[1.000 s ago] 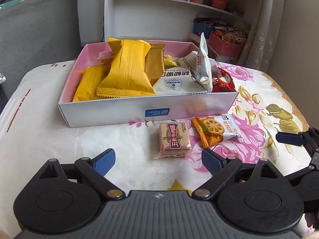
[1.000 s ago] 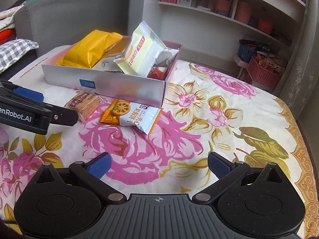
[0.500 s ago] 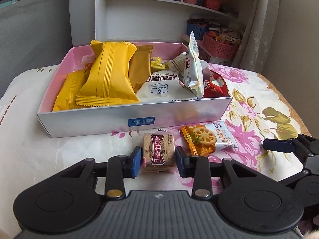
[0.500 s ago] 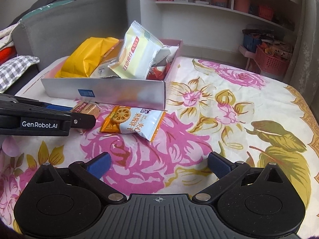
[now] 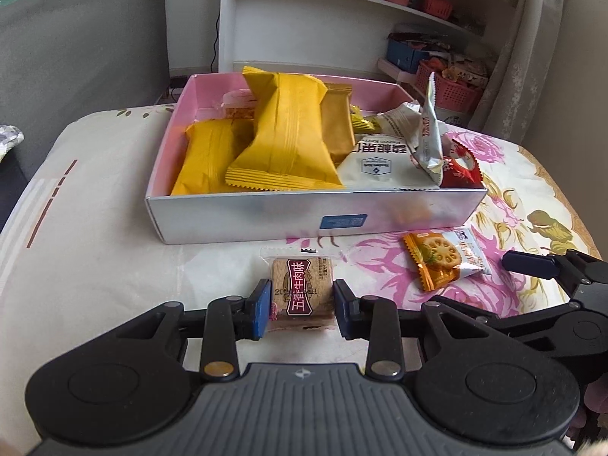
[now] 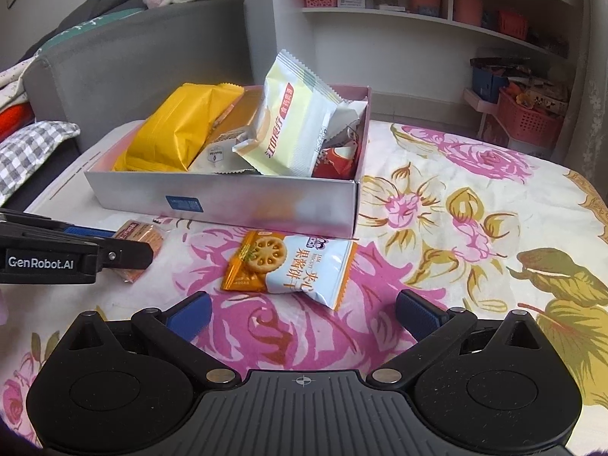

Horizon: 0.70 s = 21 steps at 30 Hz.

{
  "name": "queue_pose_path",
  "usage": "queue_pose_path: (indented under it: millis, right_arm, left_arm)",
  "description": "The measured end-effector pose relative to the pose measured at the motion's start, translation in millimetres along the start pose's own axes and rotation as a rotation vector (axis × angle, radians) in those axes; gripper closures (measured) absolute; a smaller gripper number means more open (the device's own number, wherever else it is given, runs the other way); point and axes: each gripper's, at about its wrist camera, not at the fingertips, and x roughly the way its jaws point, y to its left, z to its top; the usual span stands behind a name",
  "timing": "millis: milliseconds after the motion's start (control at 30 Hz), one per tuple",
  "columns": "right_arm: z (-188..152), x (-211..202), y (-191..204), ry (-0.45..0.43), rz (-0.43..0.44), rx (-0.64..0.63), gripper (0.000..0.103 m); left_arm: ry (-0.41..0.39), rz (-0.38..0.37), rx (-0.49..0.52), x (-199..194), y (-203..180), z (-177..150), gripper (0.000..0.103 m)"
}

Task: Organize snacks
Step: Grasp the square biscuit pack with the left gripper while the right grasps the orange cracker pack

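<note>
My left gripper [image 5: 302, 306] is shut on a small brown cracker packet [image 5: 302, 283], its blue pads pressing both sides; the packet lies on the flowered cloth just in front of the box. The pink-lined snack box [image 5: 266, 212] holds several yellow, white and red packets. An orange-and-white lotus biscuit packet [image 6: 292, 262] lies flat on the cloth before the box's right corner. My right gripper [image 6: 304, 311] stands open just short of it, with nothing between its fingers. From the right wrist view the left gripper's fingers [image 6: 125, 254] cover part of the cracker packet [image 6: 140, 233].
The box [image 6: 228, 197] stands on a cloth-covered table [image 6: 475, 209] with bare cloth to its right. A grey sofa [image 6: 133, 60] lies behind on the left. White shelves [image 6: 418, 15] and a red basket [image 6: 528, 117] stand at the back.
The left gripper went from wide open to shut on the cracker packet. The right gripper moved closer to the lotus biscuit packet and stayed open.
</note>
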Motion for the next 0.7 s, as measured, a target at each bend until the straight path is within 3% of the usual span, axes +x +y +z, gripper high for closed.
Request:
queue_pose_path:
  millis: [400,533,700]
  right_arm:
    - [10.2,16.6,20.6,-0.034,-0.057,-0.027,0.003]
    - [12.0,16.7,20.4,-0.04,-0.061,-0.024,0.009]
    - [14.0,14.3,20.2,-0.046,-0.062,-0.025,0.024]
  left_arm:
    - [0.012,-0.005,0.004,-3.2,9.8,-0.2,0.071]
    - [0.014,-0.008,-0.001,-3.0,10.9,-0.8,0.071]
    - [0.015,-0.007,-0.002,-3.1,10.7,-0.7,0.071]
